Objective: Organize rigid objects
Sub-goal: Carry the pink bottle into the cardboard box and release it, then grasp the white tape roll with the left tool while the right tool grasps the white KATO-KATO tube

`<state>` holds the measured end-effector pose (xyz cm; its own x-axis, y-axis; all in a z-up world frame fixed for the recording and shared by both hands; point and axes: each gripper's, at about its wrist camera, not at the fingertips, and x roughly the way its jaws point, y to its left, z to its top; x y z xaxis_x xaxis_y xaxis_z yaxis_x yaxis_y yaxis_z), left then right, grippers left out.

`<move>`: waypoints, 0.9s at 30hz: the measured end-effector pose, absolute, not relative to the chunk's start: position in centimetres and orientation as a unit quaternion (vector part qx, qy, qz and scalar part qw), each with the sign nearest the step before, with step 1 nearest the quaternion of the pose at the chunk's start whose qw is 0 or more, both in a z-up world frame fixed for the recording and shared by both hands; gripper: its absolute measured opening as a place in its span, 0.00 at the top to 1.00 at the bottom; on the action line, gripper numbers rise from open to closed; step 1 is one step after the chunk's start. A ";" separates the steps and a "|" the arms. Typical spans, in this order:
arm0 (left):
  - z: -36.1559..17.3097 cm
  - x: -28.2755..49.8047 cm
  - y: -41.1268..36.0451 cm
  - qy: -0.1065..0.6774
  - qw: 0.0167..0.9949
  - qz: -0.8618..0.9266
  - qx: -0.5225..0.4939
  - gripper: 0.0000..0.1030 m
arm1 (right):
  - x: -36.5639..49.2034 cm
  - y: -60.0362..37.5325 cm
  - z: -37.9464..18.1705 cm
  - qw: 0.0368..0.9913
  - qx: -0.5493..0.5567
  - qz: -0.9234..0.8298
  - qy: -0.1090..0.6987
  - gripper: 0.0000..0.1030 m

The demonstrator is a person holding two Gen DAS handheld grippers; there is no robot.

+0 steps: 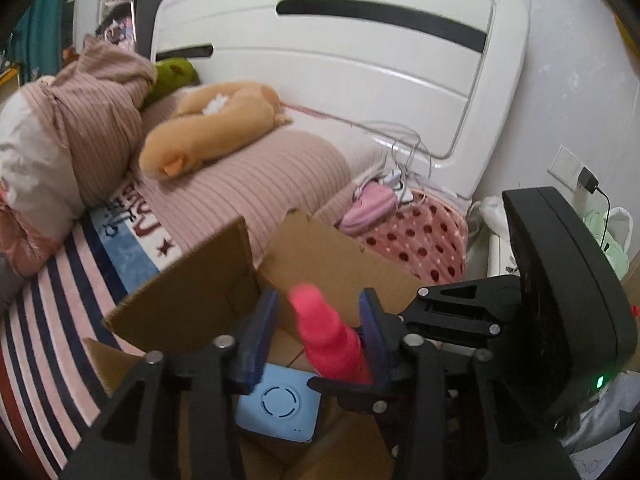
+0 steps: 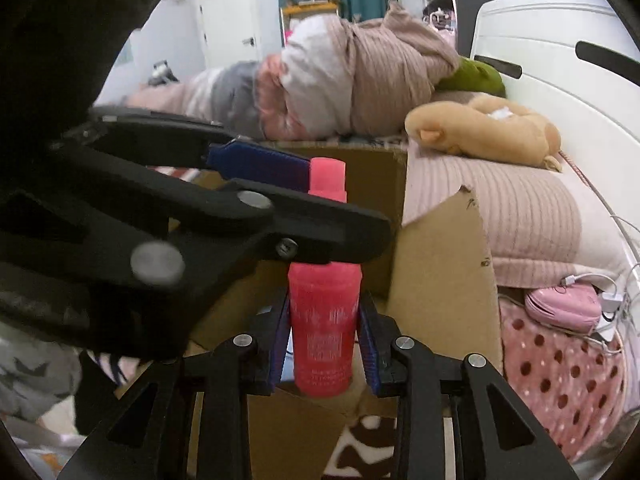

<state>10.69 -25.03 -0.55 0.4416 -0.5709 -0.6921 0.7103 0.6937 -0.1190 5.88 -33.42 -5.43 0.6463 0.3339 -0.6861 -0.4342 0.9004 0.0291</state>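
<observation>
Right tongs (image 2: 324, 344) pinch my pink bottle (image 2: 322, 320) above the cardboard box (image 1: 224, 280); left tongs (image 1: 316, 320), spread, straddle its cap over that box.

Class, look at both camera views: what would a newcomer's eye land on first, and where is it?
The bright pink bottle stands out, clamped in the right gripper above the open cardboard box on the bed. The left gripper flanks its cap. A pale blue device lies in the box; a tan plush toy rests on the pillow.
</observation>
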 end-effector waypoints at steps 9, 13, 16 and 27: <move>-0.8 10.9 -23.5 0.376 0.848 -0.363 0.086 0.43 | 5.7 -33.1 -4.9 0.903 -0.082 0.198 0.371 0.65; 1.0 10.2 -19.3 0.356 0.873 -0.328 0.066 0.38 | 5.0 -32.7 -3.6 0.913 -0.082 0.191 0.352 0.40; 2.0 9.5 -15.4 0.342 0.888 -0.304 0.049 0.36 | 4.4 -31.7 -2.0 0.915 -0.075 0.212 0.334 0.38; 1.4 5.3 1.7 0.322 0.932 -0.169 -0.006 0.31 | 3.0 -20.3 -0.1 0.882 -0.082 0.341 0.314 0.38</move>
